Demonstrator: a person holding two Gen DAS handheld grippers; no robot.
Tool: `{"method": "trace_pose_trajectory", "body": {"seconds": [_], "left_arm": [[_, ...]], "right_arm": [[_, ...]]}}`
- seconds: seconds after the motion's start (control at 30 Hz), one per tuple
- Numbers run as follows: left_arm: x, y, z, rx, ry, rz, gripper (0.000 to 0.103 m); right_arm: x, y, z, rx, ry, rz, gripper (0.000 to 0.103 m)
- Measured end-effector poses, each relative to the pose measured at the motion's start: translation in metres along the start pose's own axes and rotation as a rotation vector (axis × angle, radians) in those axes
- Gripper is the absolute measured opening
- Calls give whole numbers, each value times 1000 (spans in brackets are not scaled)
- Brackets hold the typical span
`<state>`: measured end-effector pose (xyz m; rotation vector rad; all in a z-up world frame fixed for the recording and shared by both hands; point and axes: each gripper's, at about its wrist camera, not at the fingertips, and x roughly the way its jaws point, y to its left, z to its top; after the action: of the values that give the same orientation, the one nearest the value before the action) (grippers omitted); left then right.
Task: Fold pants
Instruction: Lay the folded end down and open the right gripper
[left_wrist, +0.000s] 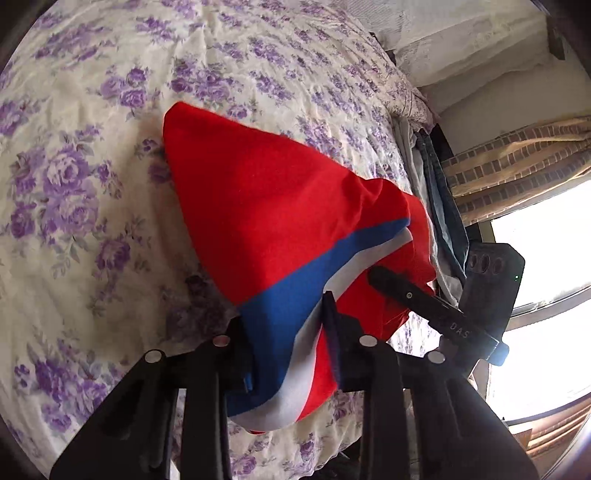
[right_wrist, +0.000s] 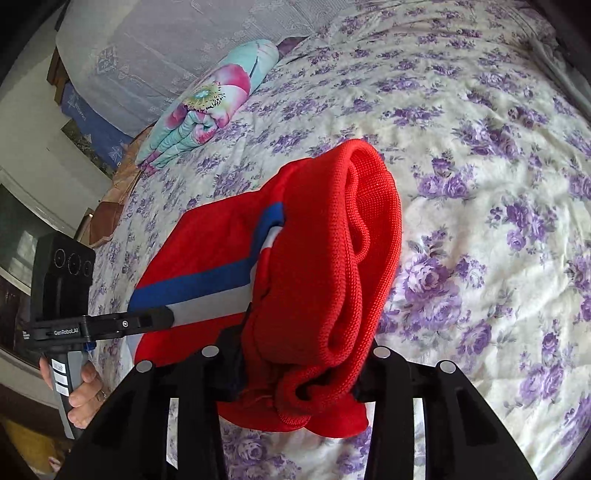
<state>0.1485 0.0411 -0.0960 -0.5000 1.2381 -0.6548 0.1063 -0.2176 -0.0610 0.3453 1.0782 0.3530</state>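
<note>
Two bits of lettering can be read. In the left wrist view, the black finger of the right gripper (left_wrist: 391, 284) carries the pale letters "DAS" near its base, just before the mounting block. In the right wrist view, the black bar of the left gripper (right_wrist: 162, 319) bears the white wording "GenRoboLAI" (the last letters are small, so the reading is uncertain). Beside it, a few lines of tiny white print are too small to read. White labels on its grey handle (right_wrist: 61, 373) are likewise illegible.
</note>
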Motion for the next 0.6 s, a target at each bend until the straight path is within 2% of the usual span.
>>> {"method": "trace_pose_trajectory", "body": {"seconds": [0.13,0.27,0.37,0.47,0.6], "left_arm": [[-6,-30,12,78,-17,65,24],[2,-44,49,84,23,90,24],[10,-55,105,96,22,110,24],[20,-68,182,126,-6,155,24],[38,-64,280,110,-91,206,24]], "right_arm": [[-10,10,6,-54,-29,-53,39],[-16,1,41,-49,-32,-47,39],[-13,-6,96,-44,-48,-67,38],[-3,-15,173,-21,-104,-85,38],[43,-31,269,-48,-172,-96,38]]}}
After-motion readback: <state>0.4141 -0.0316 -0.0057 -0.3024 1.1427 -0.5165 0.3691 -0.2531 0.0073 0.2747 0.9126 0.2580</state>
